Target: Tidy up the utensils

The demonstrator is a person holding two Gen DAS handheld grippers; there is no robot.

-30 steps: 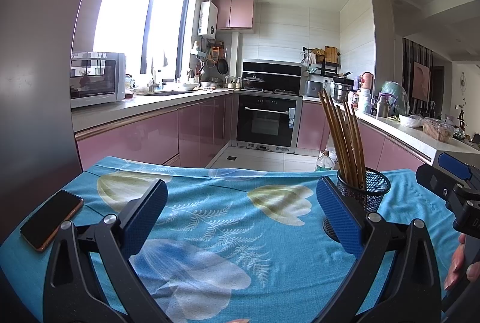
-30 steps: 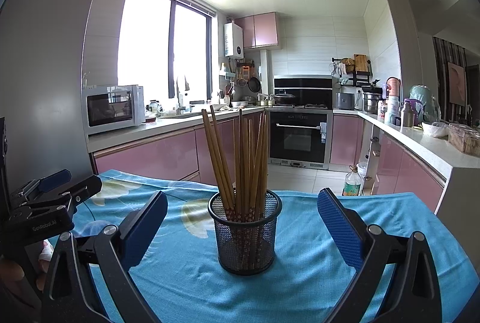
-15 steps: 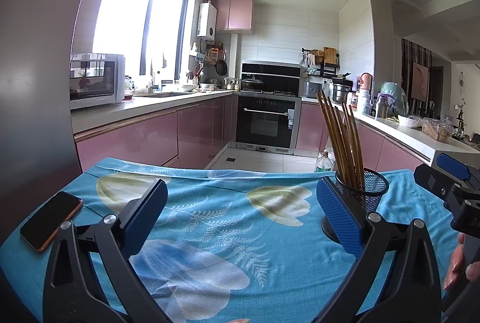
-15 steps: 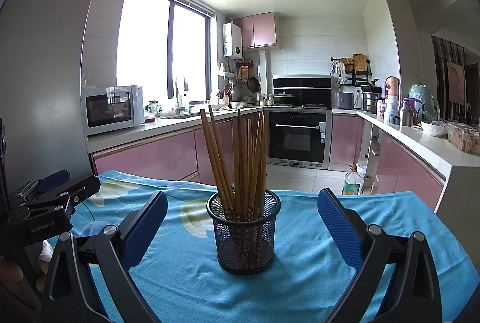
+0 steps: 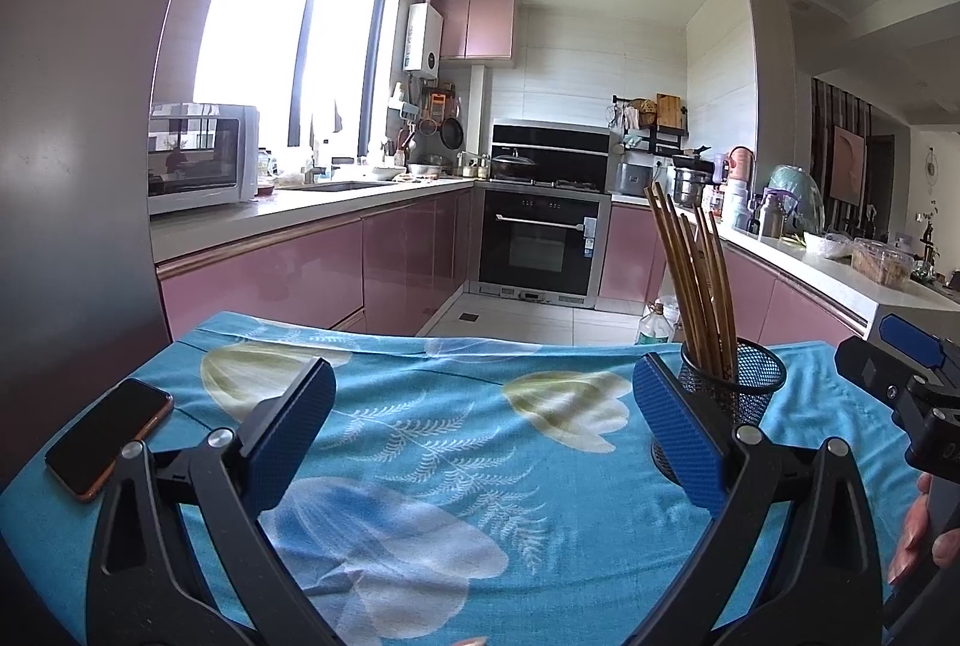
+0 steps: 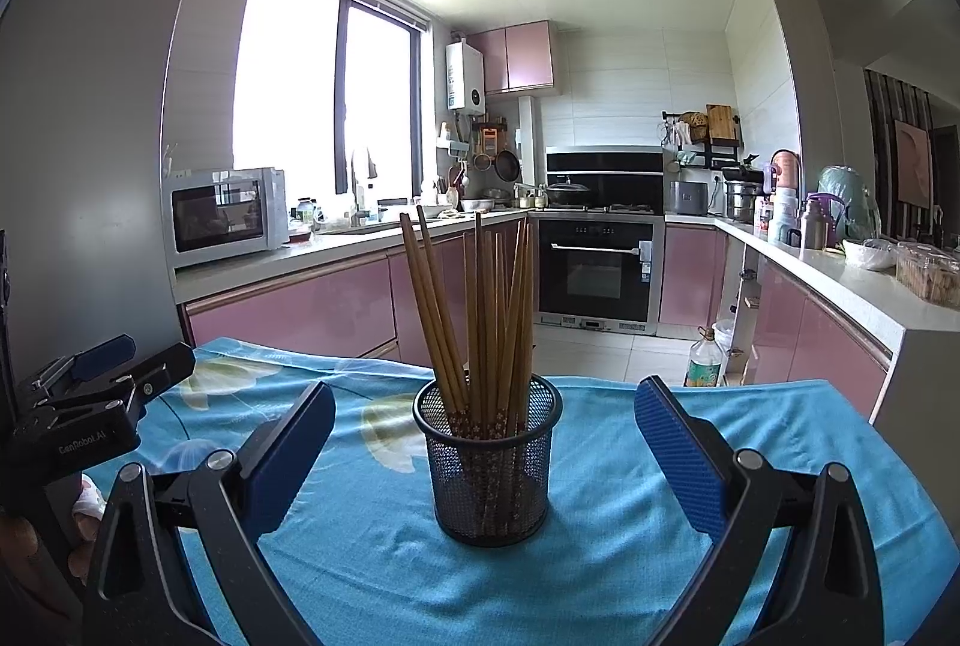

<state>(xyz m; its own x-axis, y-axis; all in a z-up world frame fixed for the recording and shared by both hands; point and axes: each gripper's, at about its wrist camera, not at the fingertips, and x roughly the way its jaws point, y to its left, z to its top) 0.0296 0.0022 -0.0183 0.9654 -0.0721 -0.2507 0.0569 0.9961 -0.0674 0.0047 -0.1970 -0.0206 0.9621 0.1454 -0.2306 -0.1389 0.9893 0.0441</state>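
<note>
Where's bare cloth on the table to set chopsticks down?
The widest free patch is the blue tablecloth between the phone at the left edge and the mesh holder of chopsticks. Cloth right of the holder is also bare. It is crowded only at the holder itself.

Phone (image 5: 108, 439) lying flat at the left edge of the blue floral cloth (image 5: 456, 442); microwave (image 5: 201, 156) on the bench (image 5: 288, 220), oven (image 5: 543, 241) beyond, bottle (image 6: 703, 358) on floor

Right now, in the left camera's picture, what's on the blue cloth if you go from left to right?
Phone → left gripper → mesh cup of chopsticks → right gripper, at the picture's edge.
</note>
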